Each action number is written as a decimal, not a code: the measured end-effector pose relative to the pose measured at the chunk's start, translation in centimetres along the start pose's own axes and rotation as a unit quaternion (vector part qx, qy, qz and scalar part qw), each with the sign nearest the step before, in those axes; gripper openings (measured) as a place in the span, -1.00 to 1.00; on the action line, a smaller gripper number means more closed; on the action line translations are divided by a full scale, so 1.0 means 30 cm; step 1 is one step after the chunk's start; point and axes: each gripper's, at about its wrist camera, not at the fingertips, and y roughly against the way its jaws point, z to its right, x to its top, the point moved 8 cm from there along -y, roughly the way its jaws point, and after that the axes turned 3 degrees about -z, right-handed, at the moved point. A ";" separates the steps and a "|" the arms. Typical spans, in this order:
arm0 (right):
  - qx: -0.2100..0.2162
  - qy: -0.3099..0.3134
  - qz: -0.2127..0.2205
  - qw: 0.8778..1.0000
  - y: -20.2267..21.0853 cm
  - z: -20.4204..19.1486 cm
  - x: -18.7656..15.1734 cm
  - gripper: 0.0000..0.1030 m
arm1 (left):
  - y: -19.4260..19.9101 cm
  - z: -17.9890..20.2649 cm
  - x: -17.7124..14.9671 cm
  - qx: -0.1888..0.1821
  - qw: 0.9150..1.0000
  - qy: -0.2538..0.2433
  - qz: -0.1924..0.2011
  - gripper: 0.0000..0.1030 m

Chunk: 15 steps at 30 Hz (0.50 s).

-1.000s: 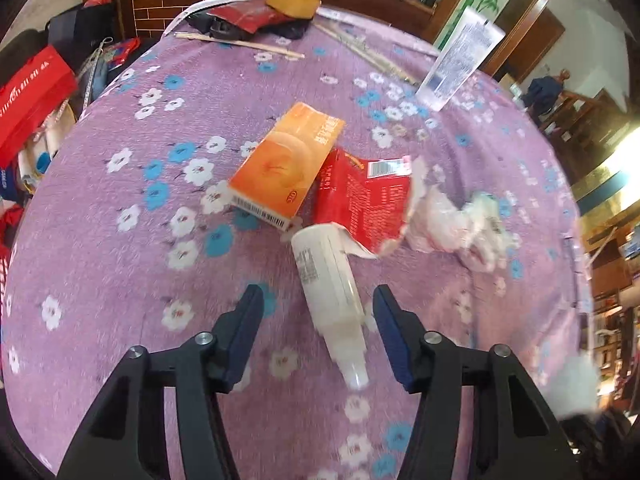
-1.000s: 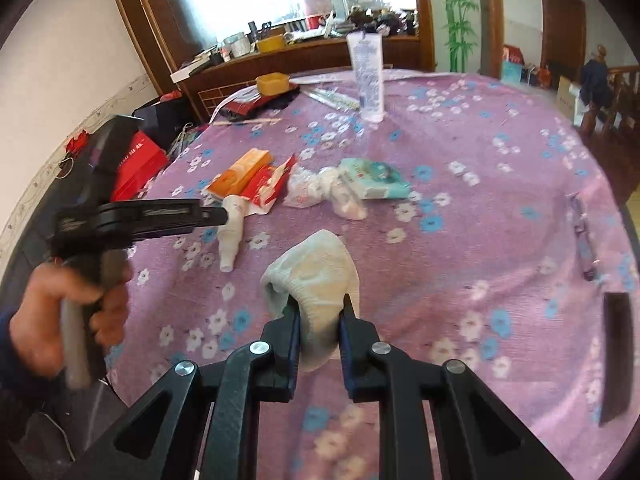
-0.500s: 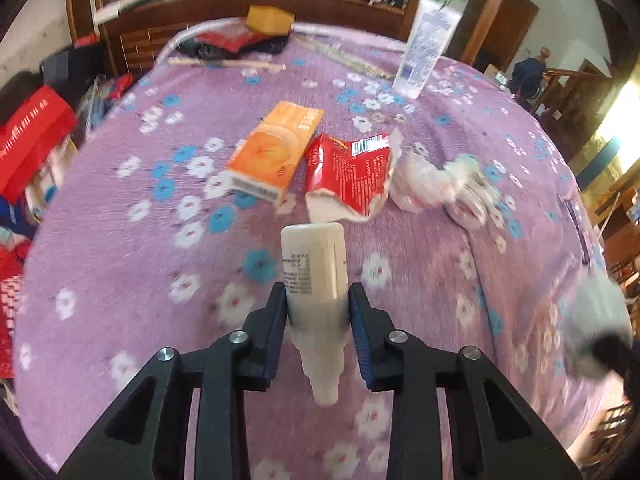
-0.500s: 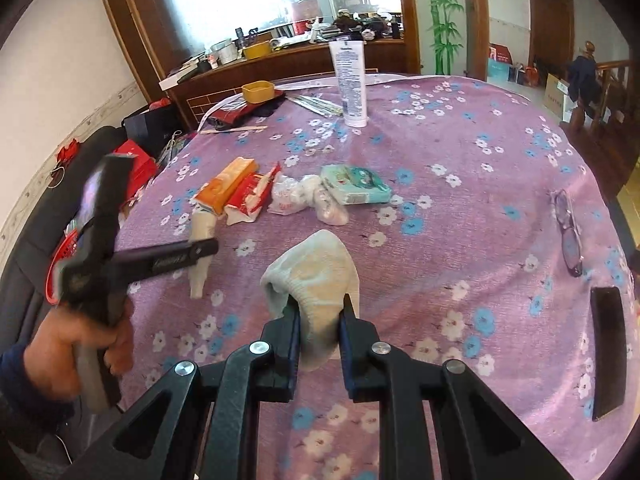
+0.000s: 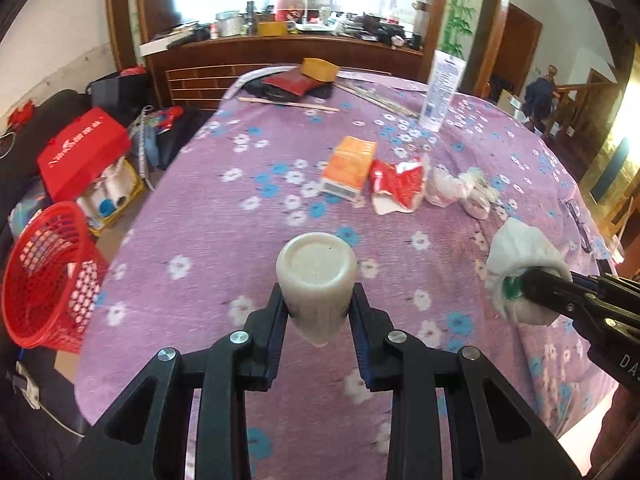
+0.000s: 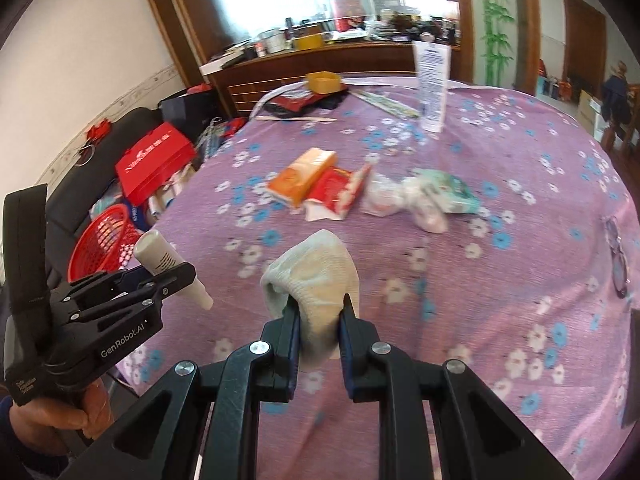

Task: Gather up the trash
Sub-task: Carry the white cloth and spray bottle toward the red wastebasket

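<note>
A white plastic bottle [image 5: 316,276] is clamped in my left gripper [image 5: 318,300], base pointing away and cap towards me, lifted clear of the purple floral tablecloth [image 5: 224,232]. The right wrist view shows this bottle [image 6: 160,256] in the left gripper [image 6: 168,276] near the table's left edge. My right gripper [image 6: 318,308] is shut on a crumpled white sock [image 6: 316,272]; in the left wrist view the sock [image 5: 520,264] hangs at the right. On the cloth lie an orange box [image 5: 350,166], a torn red wrapper [image 5: 396,184], crumpled white plastic [image 5: 460,190] and a green packet [image 6: 452,192].
A red mesh basket [image 5: 44,276] stands on the floor left of the table, beside a red bag [image 5: 80,148] and clutter. A tall white tube [image 5: 440,88] stands at the table's far side. Glasses [image 6: 618,256] lie near the right edge. A hand [image 6: 52,420] grips the left tool.
My left gripper closed on the white bottle, lifted it off the cloth and drew back towards the table's left edge. The right gripper shifted a little, still holding the sock.
</note>
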 end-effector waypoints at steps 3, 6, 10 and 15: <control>0.007 0.010 -0.001 1.000 -0.011 -0.045 0.005 -0.65 | 0.021 -0.046 -0.008 0.010 1.000 0.009 0.004 -0.44; 0.013 0.019 0.000 1.000 -0.017 -0.078 0.015 -0.65 | 0.041 -0.082 -0.008 0.022 1.000 0.014 0.012 -0.44; 0.019 0.032 0.003 0.999 -0.021 -0.122 0.026 -0.65 | 0.066 -0.103 -0.004 0.034 0.999 0.010 0.022 -0.44; 0.024 0.043 0.005 0.999 -0.025 -0.157 0.038 -0.65 | 0.090 -0.115 0.004 0.046 0.998 -0.002 0.034 -0.44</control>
